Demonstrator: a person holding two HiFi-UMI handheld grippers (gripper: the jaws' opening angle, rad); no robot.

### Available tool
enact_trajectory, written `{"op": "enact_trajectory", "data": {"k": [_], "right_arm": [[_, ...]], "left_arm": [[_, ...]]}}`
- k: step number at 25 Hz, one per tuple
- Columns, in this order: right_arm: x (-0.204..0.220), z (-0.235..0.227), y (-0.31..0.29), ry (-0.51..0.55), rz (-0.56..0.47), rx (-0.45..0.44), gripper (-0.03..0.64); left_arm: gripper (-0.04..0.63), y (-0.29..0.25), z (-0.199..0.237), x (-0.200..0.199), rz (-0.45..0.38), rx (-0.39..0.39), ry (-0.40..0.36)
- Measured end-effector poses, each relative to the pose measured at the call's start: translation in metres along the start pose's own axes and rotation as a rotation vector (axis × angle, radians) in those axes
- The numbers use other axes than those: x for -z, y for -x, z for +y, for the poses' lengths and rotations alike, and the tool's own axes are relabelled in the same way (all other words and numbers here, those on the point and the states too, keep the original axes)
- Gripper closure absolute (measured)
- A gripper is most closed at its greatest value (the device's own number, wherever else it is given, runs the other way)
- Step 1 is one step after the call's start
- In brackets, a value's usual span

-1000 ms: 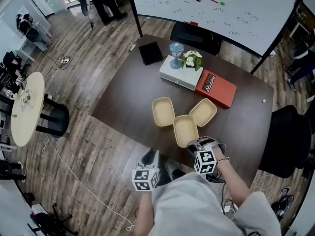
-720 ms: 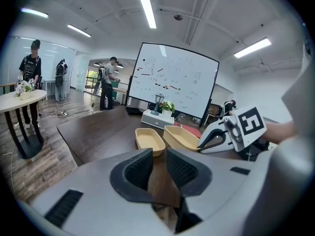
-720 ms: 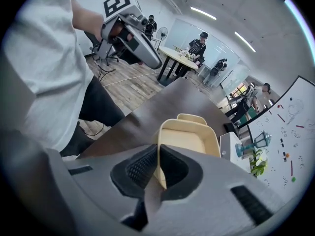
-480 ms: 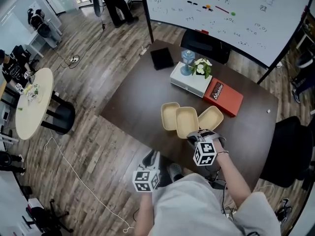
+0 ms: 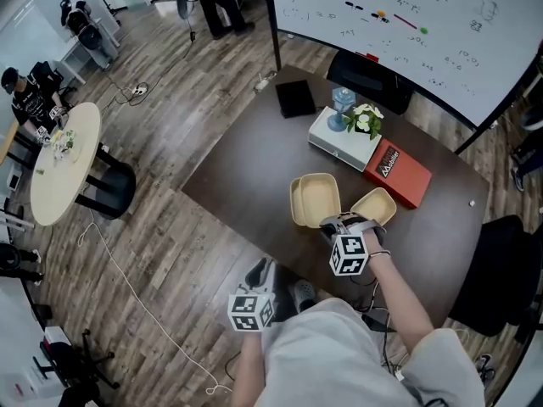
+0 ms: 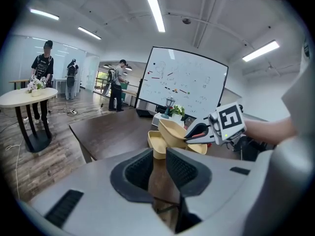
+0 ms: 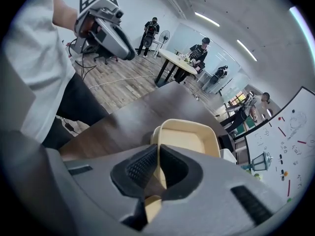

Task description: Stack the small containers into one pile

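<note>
Head view: three tan containers were on or over the dark counter (image 5: 246, 172). The right claw (image 5: 330, 225) was clamped on the near rim of the middle container (image 5: 319, 197), which overlapped the left container (image 5: 295, 203). The third container (image 5: 374, 206) lay just beside them on the right. A second earlier all three had been fanned out on the counter, the middle one nearest the edge. One red book (image 5: 399, 173) carried white print too small to read, and the scribbles on the whiteboard (image 5: 407, 24) were likewise illegible. One white box (image 5: 335, 147) bore a plant (image 5: 366, 119), and one black pad (image 5: 295, 97) lay beyond.

Left gripper view: the left claw (image 6: 158, 167) stood apart and empty, with bare counter showing in the gap. Ahead, the middle container hung tilted above the left container, gripped by the right claw, whose cube (image 6: 230, 121) showed a black-and-white square marker.

Right gripper view: the pads pinched the middle container's rim, and the left container's edge peeked out beneath it.
</note>
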State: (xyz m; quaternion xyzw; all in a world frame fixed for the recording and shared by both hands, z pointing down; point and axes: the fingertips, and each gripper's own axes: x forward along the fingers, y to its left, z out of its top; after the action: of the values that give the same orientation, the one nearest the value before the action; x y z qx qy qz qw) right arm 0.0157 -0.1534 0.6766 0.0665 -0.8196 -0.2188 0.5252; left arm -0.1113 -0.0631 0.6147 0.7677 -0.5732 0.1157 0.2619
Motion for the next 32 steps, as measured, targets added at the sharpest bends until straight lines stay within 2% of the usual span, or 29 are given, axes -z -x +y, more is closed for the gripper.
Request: {"op": "enact_trajectory", "data": {"k": [8,13,32], "right_arm": [[0.0,-0.007,-0.027,0.034,0.014,-0.011,0.595],[-0.003,-0.012,-0.044,0.025,0.015,0.013,0.595],[-0.009,-0.004,-0.071,0.0,0.032,0.035,0.595]], "left_arm": [[0.523,0.004,0.023,-0.003,-0.005,-0.045,0.022],[0.523,0.0,0.034,-0.006,-0.001,-0.059,0.031],[0.528,-0.009,0.053,-0.007,0.015,-0.045,0.063]]}}
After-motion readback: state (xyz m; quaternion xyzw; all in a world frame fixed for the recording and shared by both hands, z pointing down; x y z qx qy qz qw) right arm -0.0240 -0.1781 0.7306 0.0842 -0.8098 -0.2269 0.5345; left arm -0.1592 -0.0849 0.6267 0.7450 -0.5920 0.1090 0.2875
